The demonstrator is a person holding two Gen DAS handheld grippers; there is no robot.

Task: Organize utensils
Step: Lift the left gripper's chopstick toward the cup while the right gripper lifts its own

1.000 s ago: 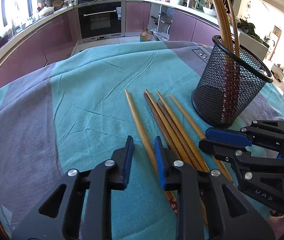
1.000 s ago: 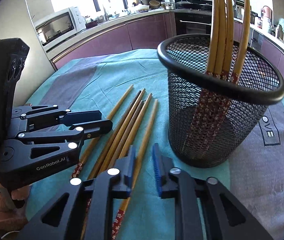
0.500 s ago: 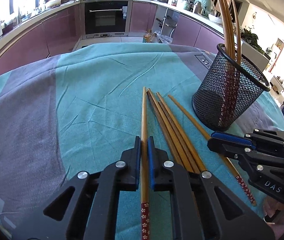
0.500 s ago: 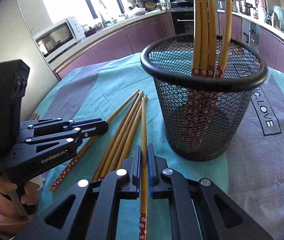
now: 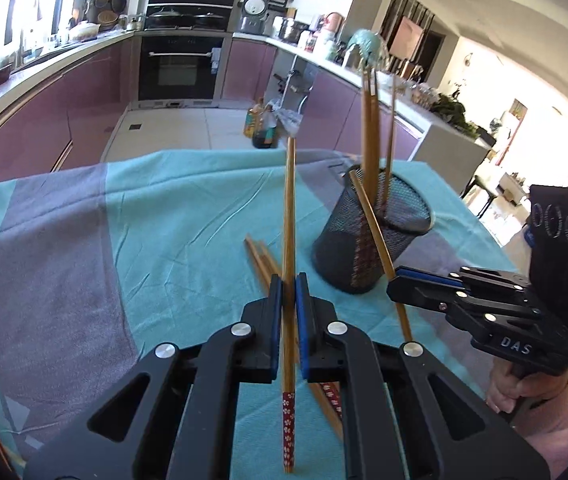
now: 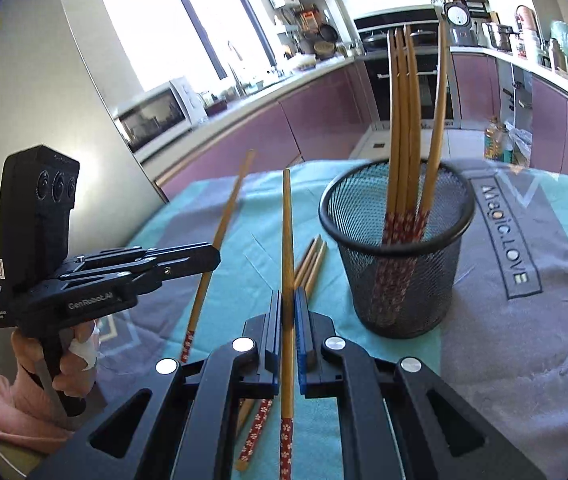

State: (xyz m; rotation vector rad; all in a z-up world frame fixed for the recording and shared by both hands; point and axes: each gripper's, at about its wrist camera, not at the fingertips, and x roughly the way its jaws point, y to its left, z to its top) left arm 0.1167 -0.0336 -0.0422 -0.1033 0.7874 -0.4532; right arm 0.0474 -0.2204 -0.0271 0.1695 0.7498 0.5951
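Note:
My left gripper is shut on a wooden chopstick with a red flowered end, lifted off the cloth and pointing away. My right gripper is shut on another such chopstick, also raised. Each gripper shows in the other's view: the right one beside the black mesh holder, the left one at the left with its chopstick. The holder stands upright with several chopsticks in it. A few loose chopsticks lie on the cloth between the grippers and the holder.
A teal and grey tablecloth covers the table. Kitchen cabinets, an oven and a microwave stand beyond the far edge. A hand in a pink sleeve holds the left gripper's handle.
Both grippers closed on a chopstick each, then lifted them off the cloth; the view tilted up, and the pile on the table is smaller.

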